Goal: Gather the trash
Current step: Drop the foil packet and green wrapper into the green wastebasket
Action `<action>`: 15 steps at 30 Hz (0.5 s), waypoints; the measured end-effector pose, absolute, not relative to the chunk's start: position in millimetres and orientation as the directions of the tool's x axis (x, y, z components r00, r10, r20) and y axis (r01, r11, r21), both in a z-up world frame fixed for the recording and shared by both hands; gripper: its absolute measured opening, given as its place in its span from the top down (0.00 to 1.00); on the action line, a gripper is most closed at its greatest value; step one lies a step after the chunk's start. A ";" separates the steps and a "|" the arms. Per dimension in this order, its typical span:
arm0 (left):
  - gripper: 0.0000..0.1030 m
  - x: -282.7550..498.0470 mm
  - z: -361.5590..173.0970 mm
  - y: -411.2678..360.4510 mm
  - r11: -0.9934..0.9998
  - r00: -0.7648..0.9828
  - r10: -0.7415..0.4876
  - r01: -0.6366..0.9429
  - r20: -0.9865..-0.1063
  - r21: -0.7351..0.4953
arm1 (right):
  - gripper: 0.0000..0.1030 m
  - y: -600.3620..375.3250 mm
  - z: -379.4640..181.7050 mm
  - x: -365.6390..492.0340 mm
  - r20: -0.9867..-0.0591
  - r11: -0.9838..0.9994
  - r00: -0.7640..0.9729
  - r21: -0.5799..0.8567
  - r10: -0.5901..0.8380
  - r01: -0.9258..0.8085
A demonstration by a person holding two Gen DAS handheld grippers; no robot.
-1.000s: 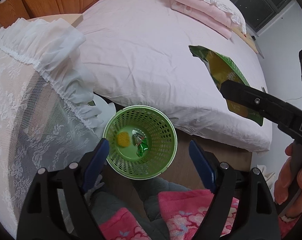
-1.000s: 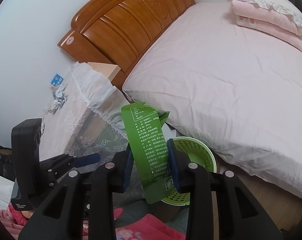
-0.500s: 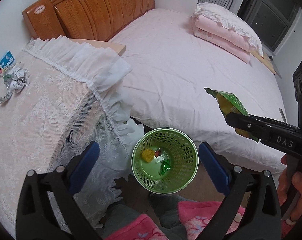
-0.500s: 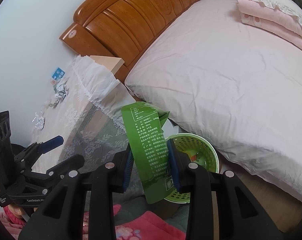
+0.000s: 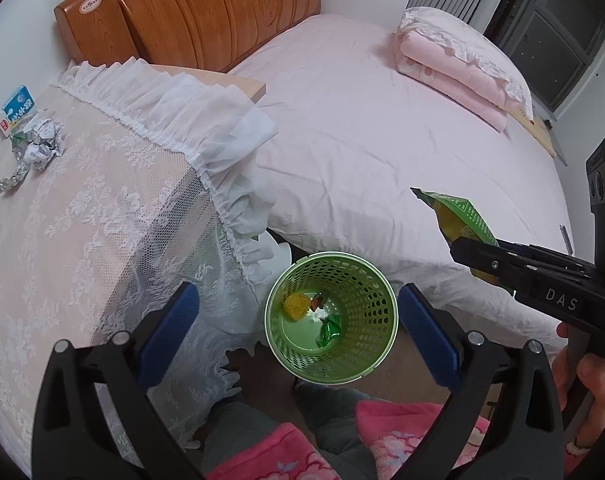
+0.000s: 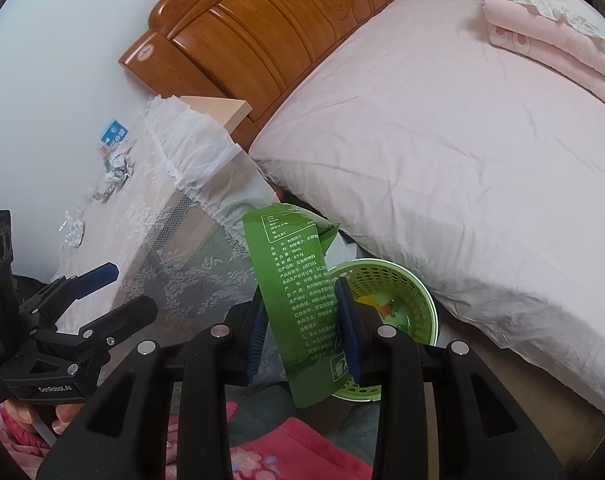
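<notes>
Right wrist, tool pinching green packet

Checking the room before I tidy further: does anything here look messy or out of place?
Yes. Crumpled paper and foil scraps lie loose on the lace-covered table near a small blue carton. The torn-open green packet is clamped in the right gripper, not yet in the green basket.
</notes>
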State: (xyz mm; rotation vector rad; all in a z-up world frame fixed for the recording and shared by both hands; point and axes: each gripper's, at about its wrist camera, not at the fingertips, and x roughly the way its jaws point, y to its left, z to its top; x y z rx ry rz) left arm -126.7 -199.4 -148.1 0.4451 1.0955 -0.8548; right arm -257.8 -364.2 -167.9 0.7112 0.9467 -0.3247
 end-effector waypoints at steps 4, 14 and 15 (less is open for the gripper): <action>0.08 -124.3 -150.4 -198.0 0.621 0.187 -0.373 0.778 -0.909 -0.094 | 0.67 -362.3 -172.8 -255.4 -0.843 0.735 0.536 0.395 0.052 0.550; 0.08 -119.5 -154.3 -194.4 0.644 0.179 -0.361 0.758 -0.915 -0.106 | 0.66 -359.8 -183.7 -251.7 -0.860 0.738 0.506 0.386 0.071 0.554; 0.08 -119.6 -154.5 -194.5 0.644 0.178 -0.361 0.757 -0.916 -0.107 | 0.63 -359.4 -184.9 -251.2 -0.863 0.738 0.500 0.381 0.069 0.556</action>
